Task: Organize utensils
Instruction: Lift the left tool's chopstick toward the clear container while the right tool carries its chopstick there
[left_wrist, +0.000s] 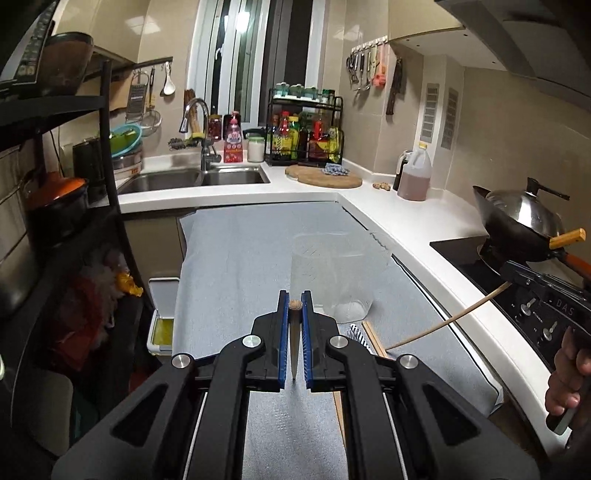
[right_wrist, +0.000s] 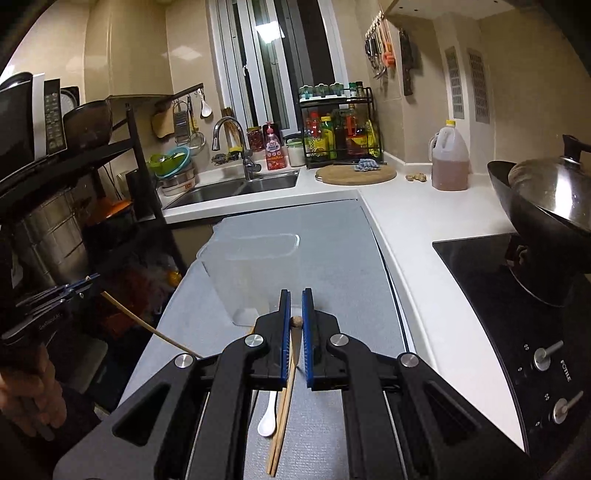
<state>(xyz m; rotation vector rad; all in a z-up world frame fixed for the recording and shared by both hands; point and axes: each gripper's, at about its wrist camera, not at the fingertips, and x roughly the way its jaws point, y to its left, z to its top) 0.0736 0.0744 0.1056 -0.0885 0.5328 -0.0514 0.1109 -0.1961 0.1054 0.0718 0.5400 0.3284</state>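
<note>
My left gripper (left_wrist: 295, 295) is shut on a wooden chopstick (left_wrist: 294, 343), seen end-on between the blue pads. My right gripper (right_wrist: 296, 293) is likewise shut on another chopstick (right_wrist: 295, 325). Each gripper shows in the other's view: the right gripper (left_wrist: 509, 272) at the right with its chopstick (left_wrist: 443, 323) slanting down, the left gripper (right_wrist: 88, 282) at the left with its chopstick (right_wrist: 147, 326). Both hang above a grey mat (left_wrist: 236, 258). A clear plastic container (left_wrist: 332, 273) (right_wrist: 251, 273) stands upright on the mat just ahead. A white spoon (right_wrist: 267, 421) and a pair of chopsticks (right_wrist: 280, 424) lie below.
A wok with a lid (left_wrist: 524, 221) sits on the black stove (right_wrist: 480, 280) at the right. At the back are a sink (left_wrist: 195, 179), a round cutting board (left_wrist: 323, 177), an oil jug (left_wrist: 415, 175) and a spice rack (left_wrist: 306, 129). A black shelf (left_wrist: 74, 184) stands left.
</note>
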